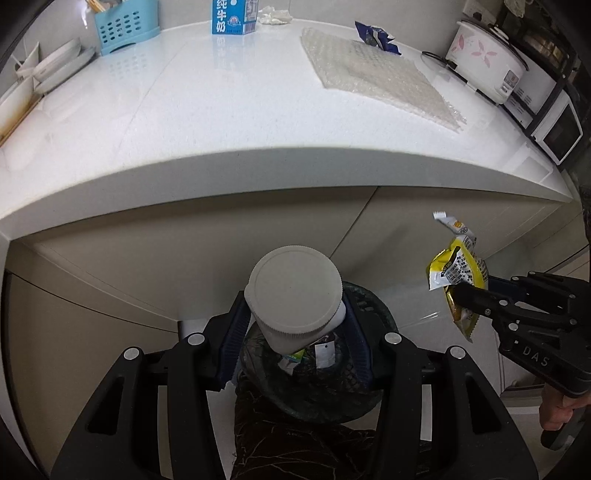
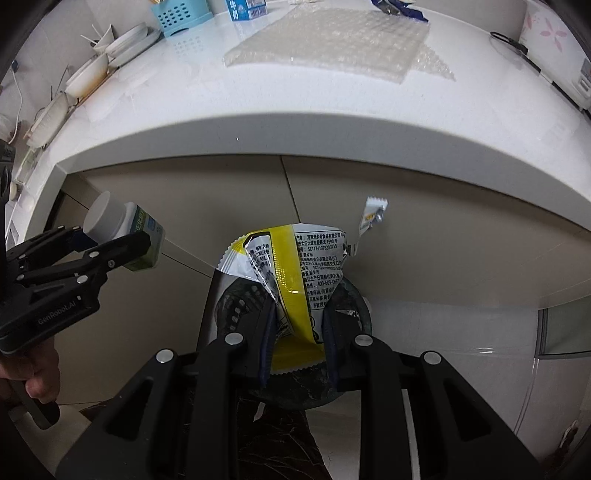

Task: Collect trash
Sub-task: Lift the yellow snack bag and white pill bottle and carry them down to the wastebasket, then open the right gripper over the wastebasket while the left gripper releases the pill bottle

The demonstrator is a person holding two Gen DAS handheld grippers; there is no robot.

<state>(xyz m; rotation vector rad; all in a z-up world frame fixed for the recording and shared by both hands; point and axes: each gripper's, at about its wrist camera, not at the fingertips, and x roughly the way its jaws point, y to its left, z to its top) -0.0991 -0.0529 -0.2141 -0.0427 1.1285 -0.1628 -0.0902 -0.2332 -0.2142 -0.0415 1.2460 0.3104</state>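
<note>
Left gripper (image 1: 295, 325): clamped on white-capped bottle (image 1: 293, 295), above the bin.
Right gripper (image 2: 297, 325): clamped on yellow snack wrapper (image 2: 295, 273), right of bottle.
Trash bin (image 1: 384, 321): dark, under both grippers, below near counter edge.
Counter (image 1: 229, 110): bubble wrap (image 1: 373, 74) far right; milk carton (image 1: 232, 16) far.

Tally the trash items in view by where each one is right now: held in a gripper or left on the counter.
Held in a gripper: 2 (white-capped bottle, yellow snack wrapper)
On the counter: 4 (milk carton, bubble wrap sheet, blue wrapper, crumpled tissue)
Total: 6
</note>
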